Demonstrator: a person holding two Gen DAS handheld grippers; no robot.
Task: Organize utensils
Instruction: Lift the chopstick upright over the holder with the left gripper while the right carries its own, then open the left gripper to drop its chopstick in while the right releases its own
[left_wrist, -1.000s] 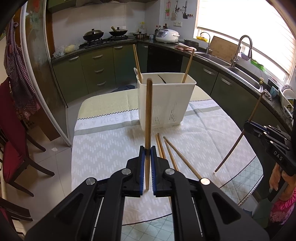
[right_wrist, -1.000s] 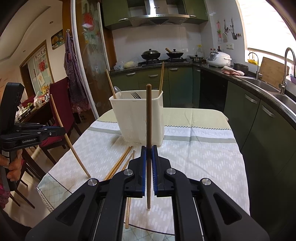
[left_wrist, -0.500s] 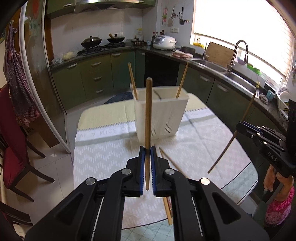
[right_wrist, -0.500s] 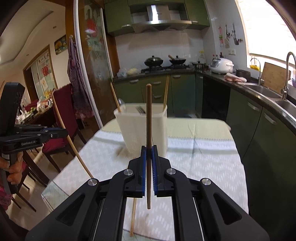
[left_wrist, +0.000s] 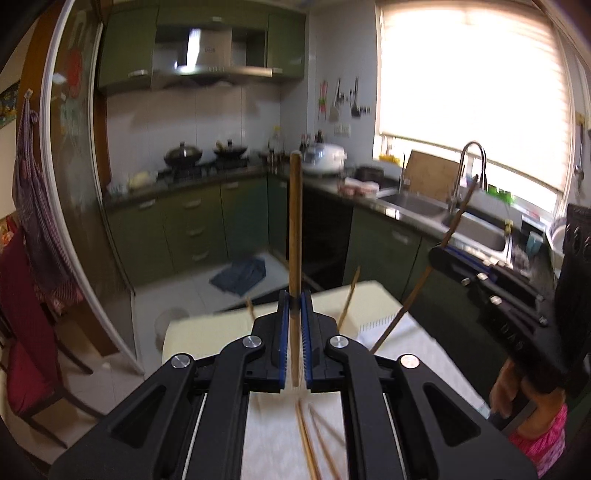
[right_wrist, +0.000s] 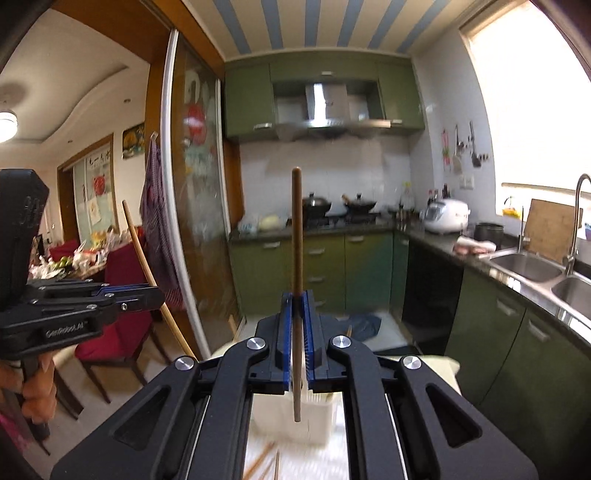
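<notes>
My left gripper (left_wrist: 295, 306) is shut on a pale wooden chopstick (left_wrist: 295, 221) that stands upright between its blue pads. My right gripper (right_wrist: 296, 306) is shut on a darker brown chopstick (right_wrist: 296, 240), also upright. Each gripper shows in the other's view: the right gripper (left_wrist: 436, 255) at the right with its dark chopstick (left_wrist: 460, 216), the left gripper (right_wrist: 157, 293) at the left with its pale chopstick (right_wrist: 138, 243). The white utensil holder (right_wrist: 317, 417) sits low behind the right gripper's arms, blurred. Loose chopsticks (left_wrist: 310, 443) lie on the tablecloth.
Two chopstick ends (left_wrist: 349, 295) stick up from the hidden holder. The table's far edge (left_wrist: 373, 291) faces green kitchen cabinets (left_wrist: 192, 229) and a sink counter (right_wrist: 524, 266). A glass sliding door (right_wrist: 192, 221) and red chairs (right_wrist: 122, 325) stand at the left. A hand (left_wrist: 506, 387) holds the right gripper.
Both grippers have risen and tipped upward with their chopsticks still clamped. The table and holder have dropped to the bottom of both views, and more of the kitchen wall and ceiling shows.
</notes>
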